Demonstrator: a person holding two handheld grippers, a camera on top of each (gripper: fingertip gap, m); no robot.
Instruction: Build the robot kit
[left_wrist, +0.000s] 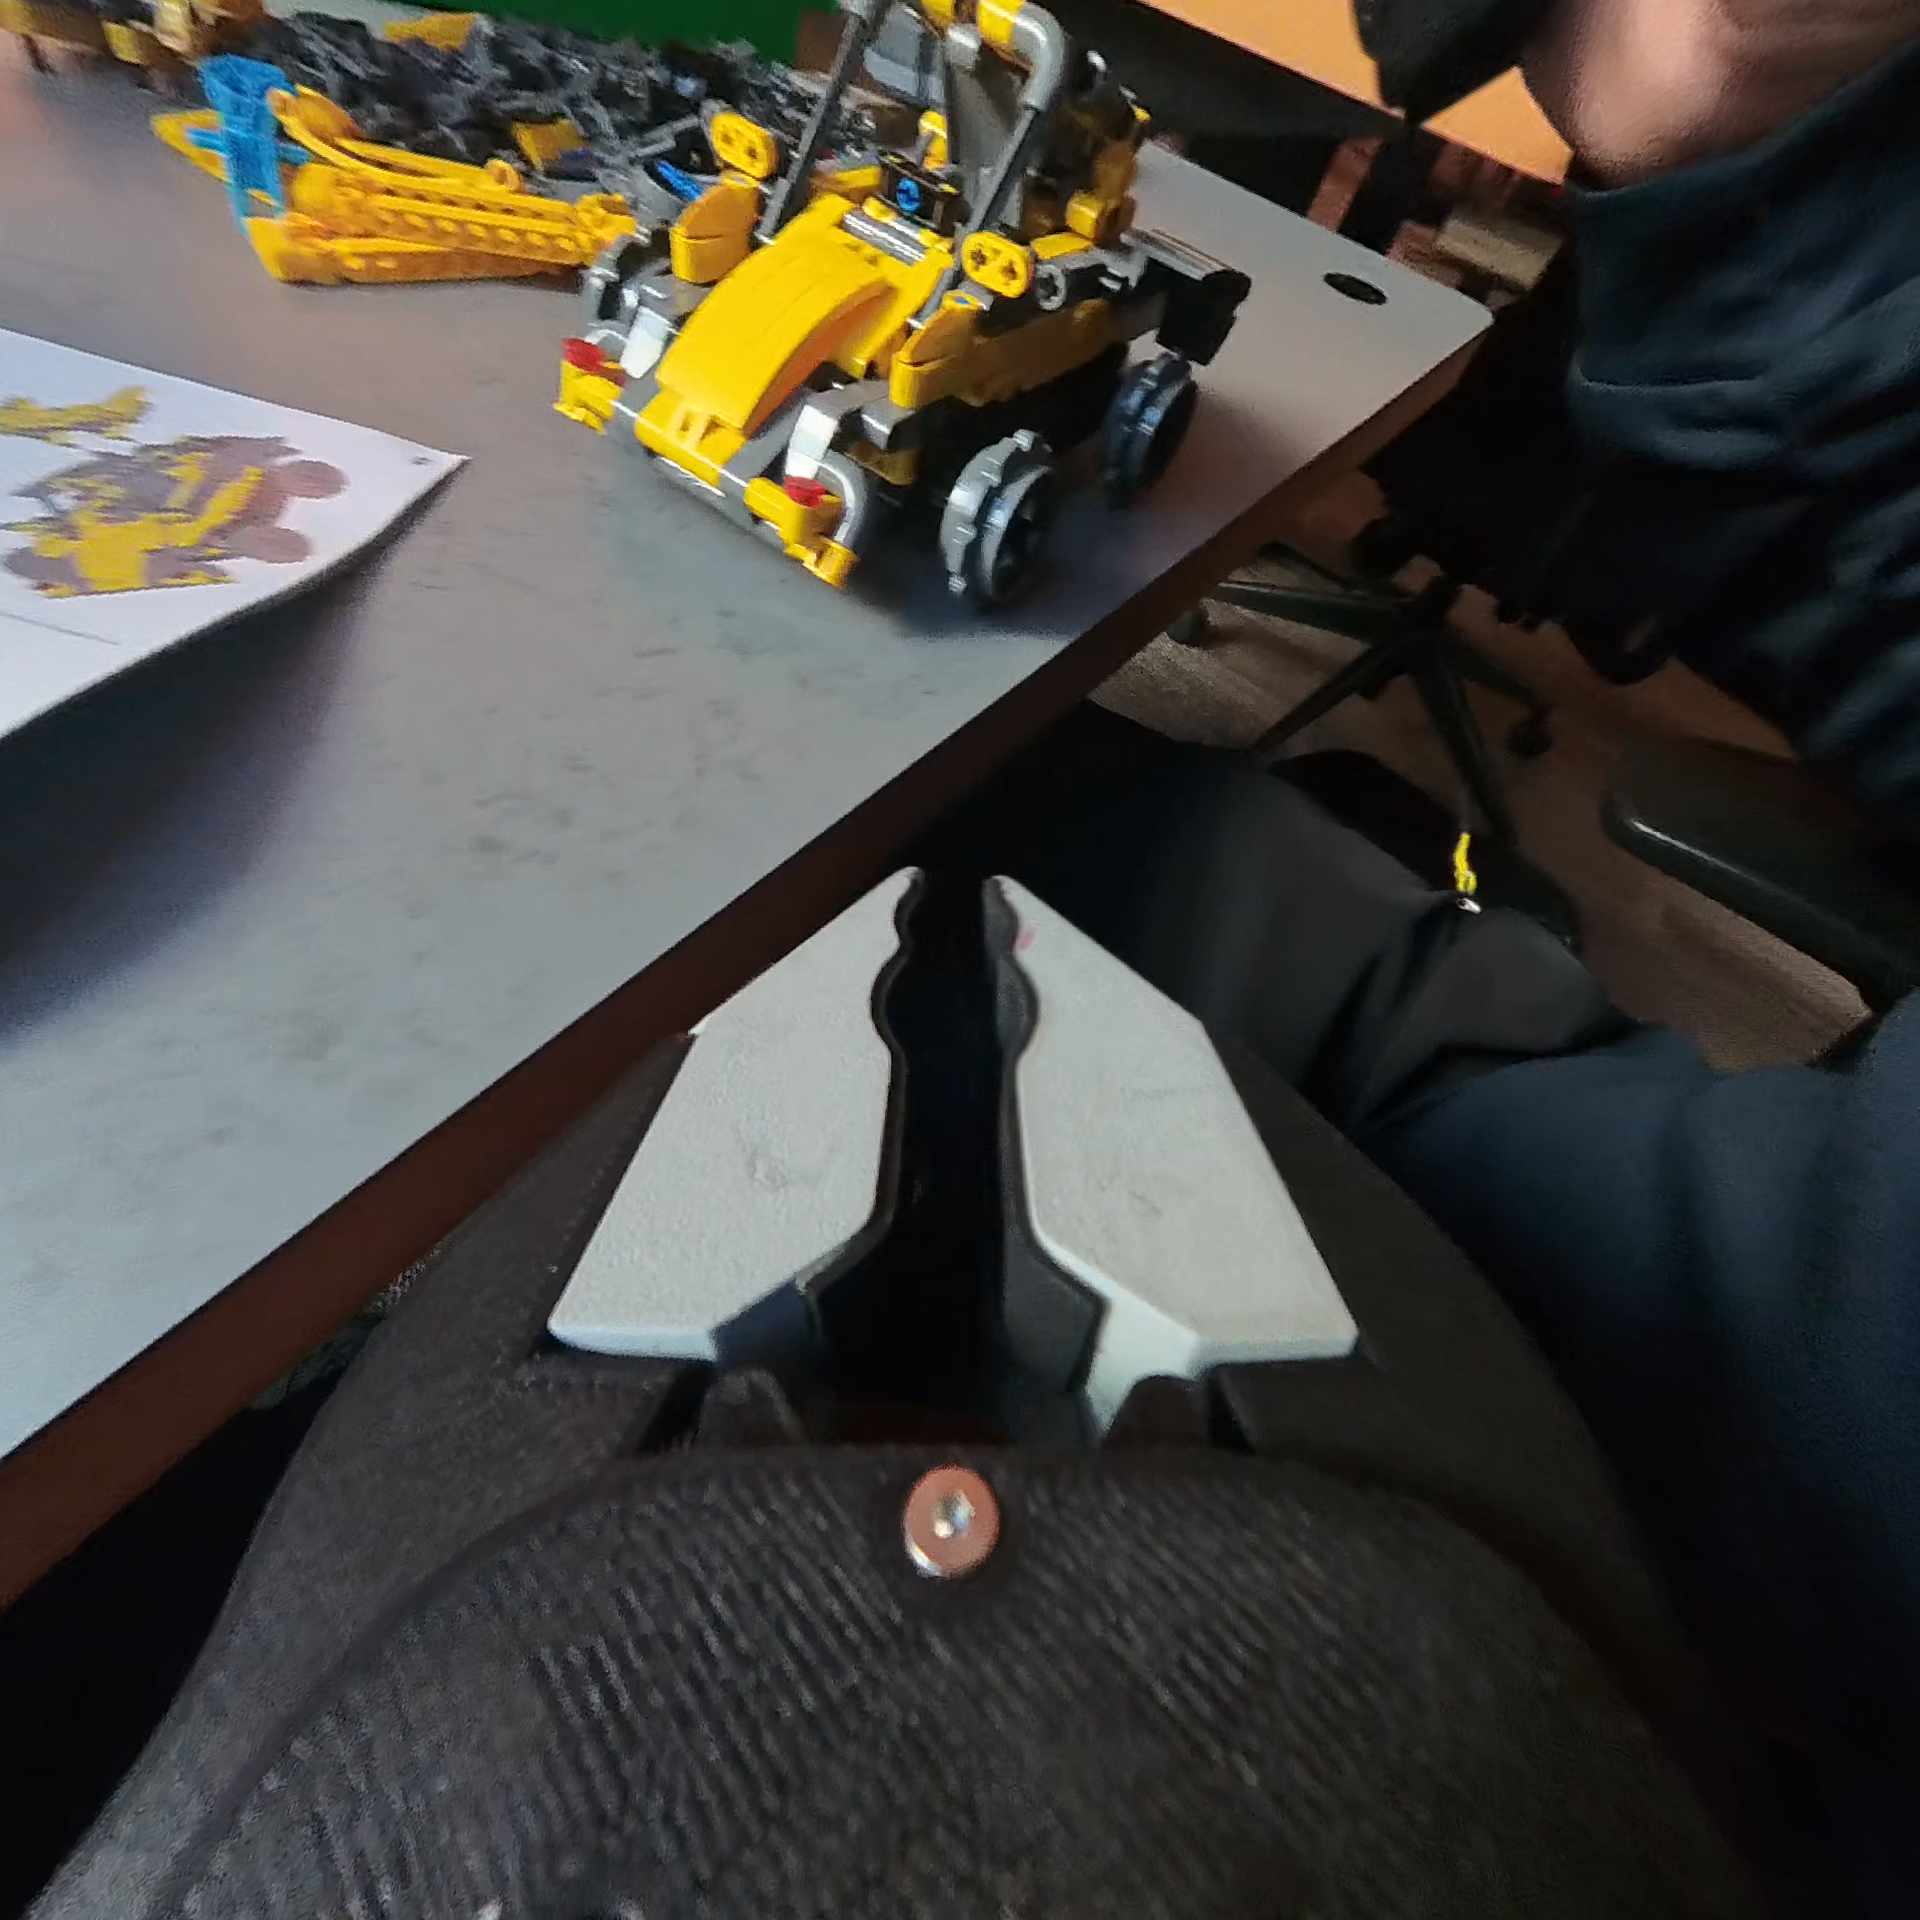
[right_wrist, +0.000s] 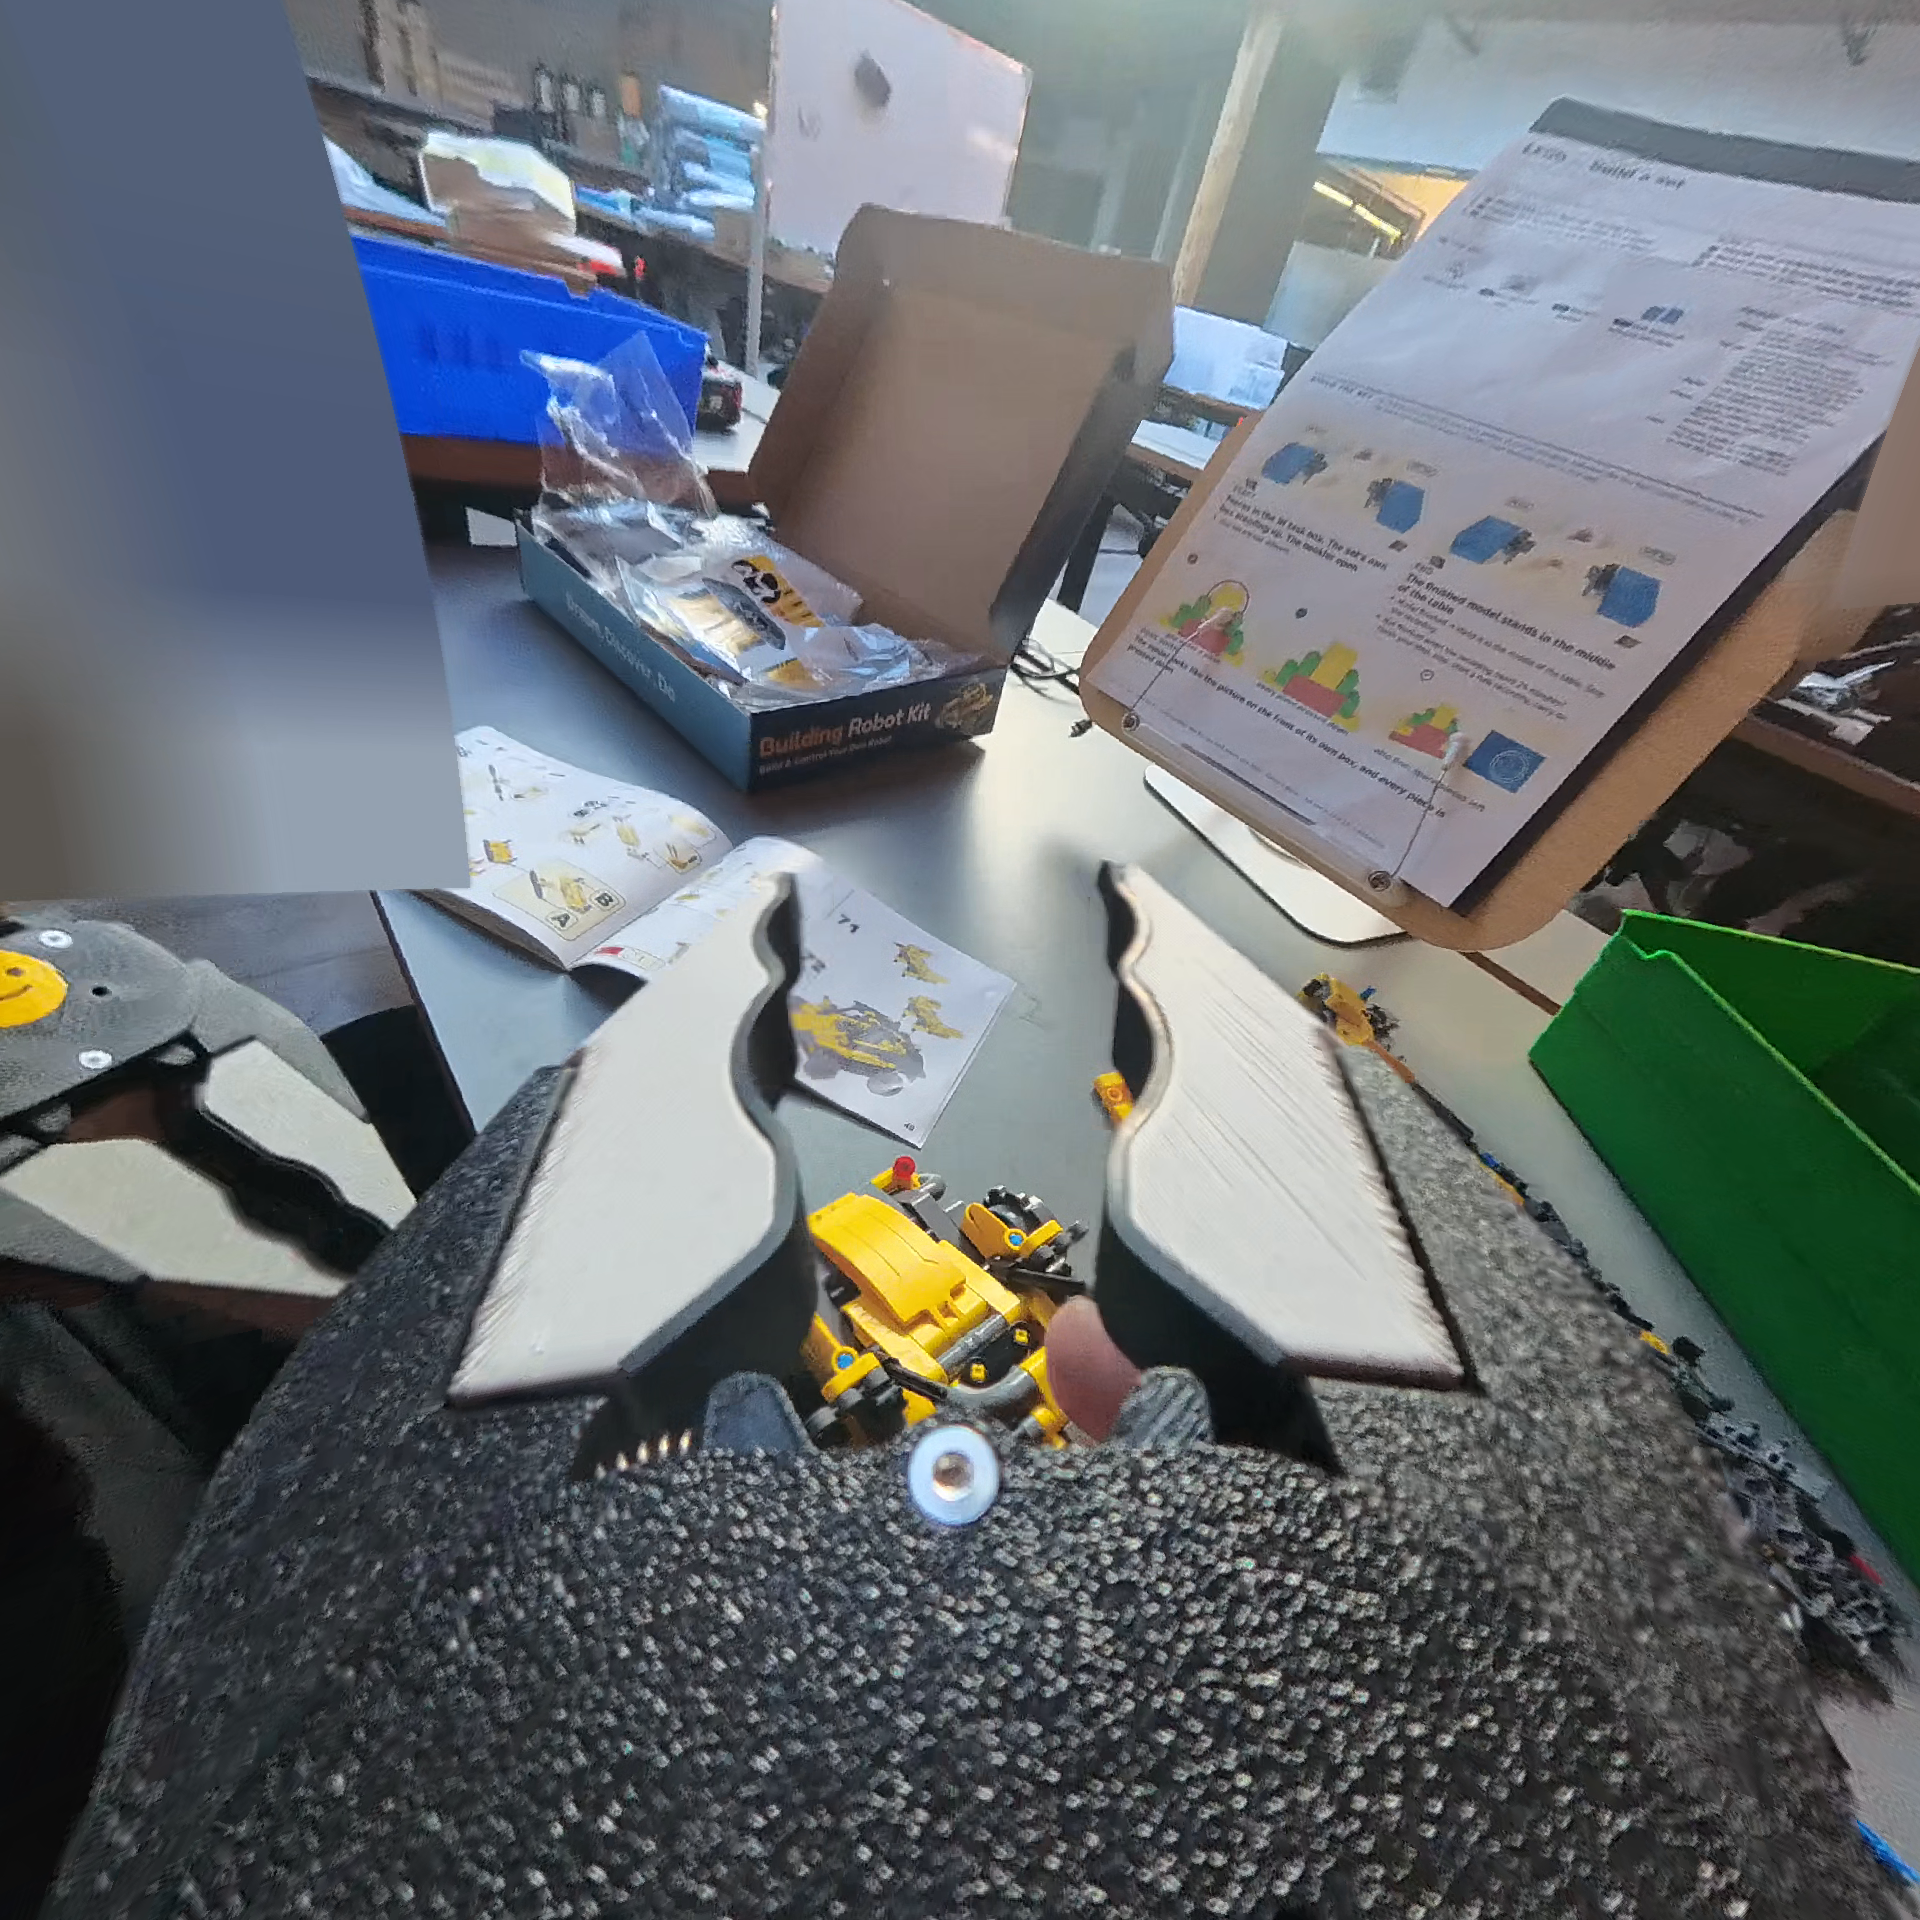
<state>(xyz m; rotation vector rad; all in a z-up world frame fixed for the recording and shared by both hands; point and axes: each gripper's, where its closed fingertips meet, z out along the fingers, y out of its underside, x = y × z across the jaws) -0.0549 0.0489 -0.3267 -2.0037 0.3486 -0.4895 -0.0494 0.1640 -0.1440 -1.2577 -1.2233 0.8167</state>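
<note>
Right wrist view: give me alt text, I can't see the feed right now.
The right gripper hangs open above a yellow brick vehicle on a grey table, jaws wide apart and holding nothing. Beyond lie an open instruction booklet and an open kit box; a green bin sits right.

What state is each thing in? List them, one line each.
left gripper: nearly shut, empty, off the table edge.
right gripper: open, empty, above the toy vehicle.
toy vehicle: partly built, upright on its wheels.
cardboard box: lid open, plastic bags inside.
instruction booklet: lying open on the table.
green bin: open; contents not visible.
</note>
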